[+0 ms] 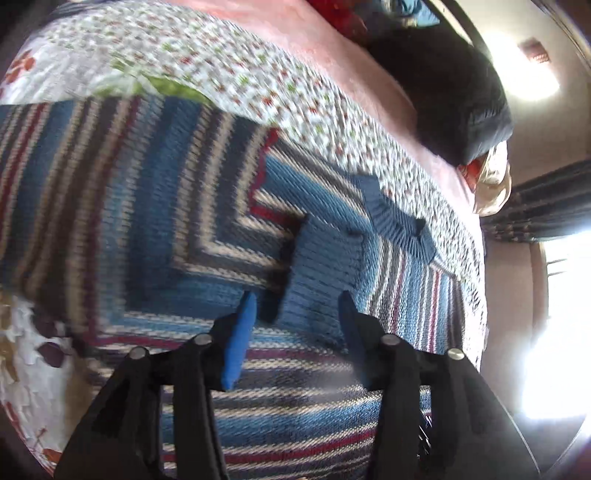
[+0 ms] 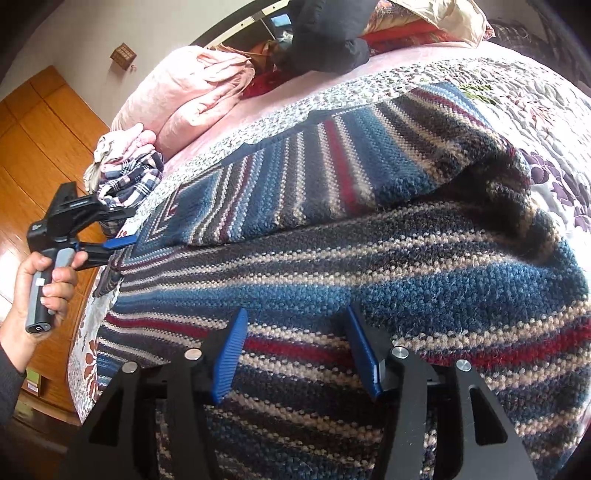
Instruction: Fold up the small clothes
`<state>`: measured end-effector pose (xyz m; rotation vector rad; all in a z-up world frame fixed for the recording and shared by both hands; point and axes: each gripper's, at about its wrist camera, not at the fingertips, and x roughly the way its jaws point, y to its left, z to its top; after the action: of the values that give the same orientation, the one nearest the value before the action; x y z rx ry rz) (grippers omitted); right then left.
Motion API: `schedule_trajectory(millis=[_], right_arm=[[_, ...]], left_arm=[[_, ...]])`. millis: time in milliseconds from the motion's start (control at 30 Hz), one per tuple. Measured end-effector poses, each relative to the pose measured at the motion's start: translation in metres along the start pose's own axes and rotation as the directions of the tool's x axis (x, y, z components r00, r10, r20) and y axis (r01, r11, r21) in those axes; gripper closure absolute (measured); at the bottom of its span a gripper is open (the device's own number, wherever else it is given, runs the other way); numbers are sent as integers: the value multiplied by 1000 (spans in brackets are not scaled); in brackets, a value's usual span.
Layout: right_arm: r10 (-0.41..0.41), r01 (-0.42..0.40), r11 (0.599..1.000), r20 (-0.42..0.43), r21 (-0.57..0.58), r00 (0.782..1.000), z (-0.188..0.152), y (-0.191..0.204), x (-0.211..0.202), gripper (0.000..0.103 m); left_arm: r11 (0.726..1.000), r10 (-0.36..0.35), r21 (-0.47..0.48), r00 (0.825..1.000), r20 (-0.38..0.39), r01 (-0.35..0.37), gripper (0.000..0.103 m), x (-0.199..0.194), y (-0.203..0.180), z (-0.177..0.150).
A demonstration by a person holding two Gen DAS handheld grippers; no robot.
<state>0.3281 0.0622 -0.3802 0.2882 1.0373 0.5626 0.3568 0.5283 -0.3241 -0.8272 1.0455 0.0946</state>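
A knit sweater (image 1: pixel 192 206) striped in blue, dark red, beige and charcoal lies spread on the quilted bedspread, its ribbed blue collar (image 1: pixel 399 221) pointing to the far right. My left gripper (image 1: pixel 297 304) hovers open just above the sweater near the collar, with nothing between its blue pads; this view is motion-blurred. In the right wrist view one part of the sweater (image 2: pixel 332 177) is folded over the body and forms a raised hump at the right. My right gripper (image 2: pixel 295 314) is open over the sweater's lower stripes. A hand holds the left gripper (image 2: pixel 123 249) at the sweater's left edge.
A floral quilt (image 2: pixel 517 96) covers the bed. A folded pink blanket (image 2: pixel 192 92) and a pile of plaid clothes (image 2: pixel 125 181) sit at the far left of the bed, with a black garment (image 2: pixel 325 33) behind them. A wooden floor (image 2: pixel 33 140) lies beyond the bed edge.
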Motion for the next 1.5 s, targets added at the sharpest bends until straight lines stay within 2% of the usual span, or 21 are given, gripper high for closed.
schedule_trajectory(millis=[67,133,200,300,367,467,533,633,700,733,767,833,900,1000,1100,1200,1267,1367,1500], right_arm=[[6,-6,1000,-10,-21,1000,0,8,-4,44],[12,-13,999,-15,-45,1000,-4,19,-9,44],[19,-21,998,-26,-65,999,-9,31,-11,44],[24,-28,995,-49,-93,999,-18,50,-12,43],[30,-36,995,-66,-90,997,-24,60,-11,43],[37,-43,996,-87,-78,996,-31,74,-7,43],[39,-46,996,-93,-78,995,-34,84,-5,43],[43,-52,995,-103,-81,994,-36,95,0,43],[45,-54,995,-108,-85,993,-37,100,2,43],[42,-52,995,-113,-88,993,-37,102,2,43],[41,-51,995,-116,-87,992,-37,103,3,43],[45,-55,995,-122,-80,991,-36,105,2,43],[44,-54,995,-122,-83,992,-35,107,-2,43],[48,-58,995,-112,-86,993,-33,108,-11,43],[51,-59,996,-102,-72,993,-32,107,-22,43],[63,-68,996,-88,-57,994,-32,105,-37,43],[67,-72,996,-75,-59,995,-32,104,-48,43],[78,-81,996,-61,-45,995,-33,98,-63,43],[83,-84,996,-48,-18,995,-31,85,-77,42]], left_arm=[[997,49,-67,995,90,-44,43,-46,52,12],[981,126,-168,979,162,-99,41,-89,113,22],[950,180,-291,960,214,-113,41,-128,174,33],[890,244,-446,928,283,-98,41,-176,254,39],[859,254,-505,927,278,-84,41,-184,289,47],[838,281,-534,927,250,-110,41,-175,317,57],[836,278,-537,931,235,-114,41,-167,331,64],[844,306,-516,922,238,-147,41,-158,334,75],[850,339,-490,912,229,-193,48,-155,332,83],[845,368,-483,906,210,-231,66,-154,331,88],[841,387,-477,901,197,-256,79,-153,332,90],[845,384,-472,900,207,-252,93,-158,330,95],[859,372,-455,895,246,-233,95,-168,319,99],[908,299,-387,894,333,-160,96,-193,277,106],[966,189,-240,890,414,-93,96,-218,203,109],[996,61,-85,884,463,-25,96,-236,121,105],[1000,-12,7,880,474,10,96,-240,67,101],[990,-97,139,884,458,37,96,-229,-11,86],[961,-140,275,908,395,29,96,-185,-94,61]])
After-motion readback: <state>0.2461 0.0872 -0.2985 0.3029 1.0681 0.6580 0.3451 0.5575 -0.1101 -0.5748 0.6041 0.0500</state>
